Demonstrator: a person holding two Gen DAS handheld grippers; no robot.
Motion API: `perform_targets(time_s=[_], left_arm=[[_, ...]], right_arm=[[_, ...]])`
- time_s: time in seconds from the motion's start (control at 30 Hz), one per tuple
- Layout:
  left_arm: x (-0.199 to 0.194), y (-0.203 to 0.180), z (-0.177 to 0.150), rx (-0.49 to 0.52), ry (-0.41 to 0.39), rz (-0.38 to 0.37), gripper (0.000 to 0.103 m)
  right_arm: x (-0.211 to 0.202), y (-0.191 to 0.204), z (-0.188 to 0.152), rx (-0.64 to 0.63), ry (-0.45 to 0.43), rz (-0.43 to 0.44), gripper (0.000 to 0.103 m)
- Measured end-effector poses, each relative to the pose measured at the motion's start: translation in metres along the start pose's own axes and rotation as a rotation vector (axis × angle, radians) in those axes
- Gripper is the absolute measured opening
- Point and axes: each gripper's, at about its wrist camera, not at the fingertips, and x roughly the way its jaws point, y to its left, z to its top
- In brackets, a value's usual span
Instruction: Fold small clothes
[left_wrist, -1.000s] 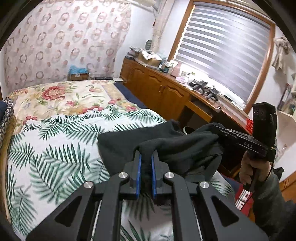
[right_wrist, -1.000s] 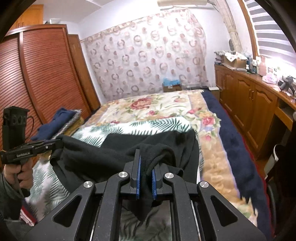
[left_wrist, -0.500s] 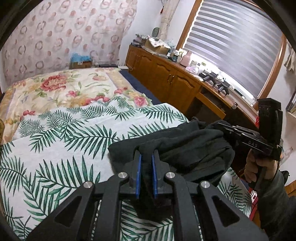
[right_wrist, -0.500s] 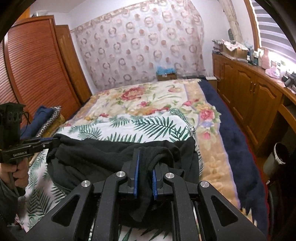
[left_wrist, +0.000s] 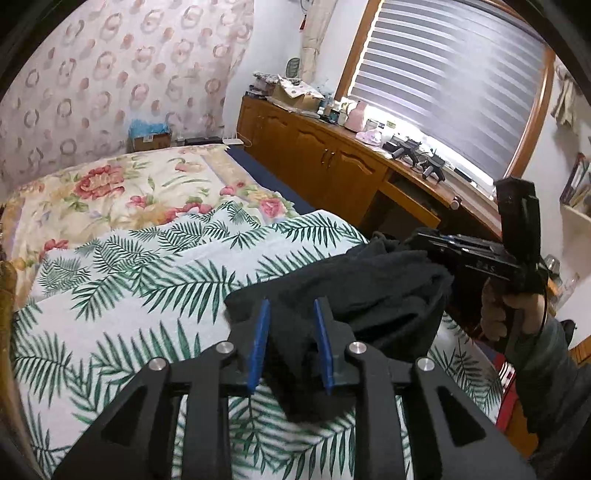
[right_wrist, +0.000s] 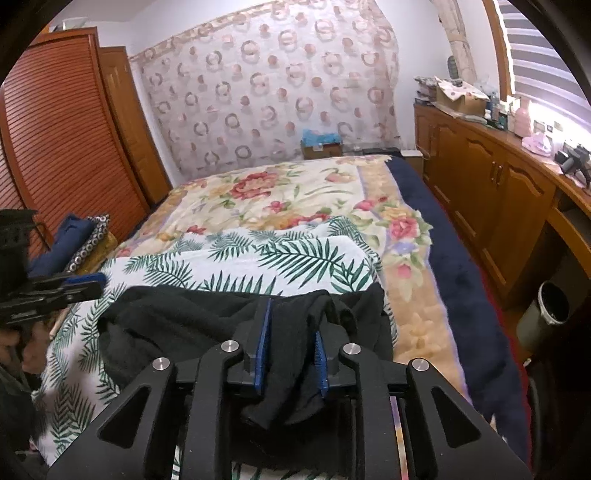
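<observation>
Black fleece, a small dark garment (left_wrist: 369, 291), is seen lying bunched on the near end of the bed (right_wrist: 280, 206), on a white sheet printed with green palm leaves (left_wrist: 147, 280). Beyond the sheet, a cream blanket with red flowers (right_wrist: 258, 192) is spread toward the far wall, and a navy cover (right_wrist: 454, 258) runs along the bed's right edge.

The left gripper (left_wrist: 290, 328) is shown released, its blue-lined fingers (left_wrist: 258, 343) spread with a fold of the garment lying loosely between them. The right gripper (right_wrist: 291, 339) is likewise parted, with cloth draped between and over its blue pads (right_wrist: 263, 343); no pinch is seen on either. In the left wrist view the right gripper is seen at the garment's far right corner, gripped by the person's hand (left_wrist: 513, 306).

The room is lined on the right by a long wooden cabinet (right_wrist: 491, 177), on whose top boxes, bottles and dark tools are scattered beneath a window with a striped blind (left_wrist: 454, 81). The far wall is hung with a curtain patterned in rings (right_wrist: 266, 92), and a cardboard box with blue contents (right_wrist: 319, 142) is set at its foot. A slatted wooden wardrobe (right_wrist: 62, 140) is found on the left, with folded blue and patterned textiles (right_wrist: 79, 240) stacked at the bed's left edge. A grey bin (right_wrist: 546, 314) is placed on the floor at the right.
</observation>
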Motion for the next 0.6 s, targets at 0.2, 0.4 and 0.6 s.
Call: perform_targets(time_s=[0.2, 0.4, 0.6], left_arm=[[0.002, -0.003, -0.026, 0.019, 0.065, -0.003, 0.022], [0.017, -0.006, -0.041, 0.024, 0.122, -0.006, 0.022], [0.036, -0.003, -0.027, 0.001, 0.129, -0.016, 0.022]], right_arm=[[-0.011, -0.001, 0.001, -0.012, -0.021, -0.059, 0.057], [-0.032, -0.010, -0.004, -0.036, -0.047, -0.096, 0.057], [-0.035, -0.021, -0.022, -0.078, 0.001, -0.115, 0.058]])
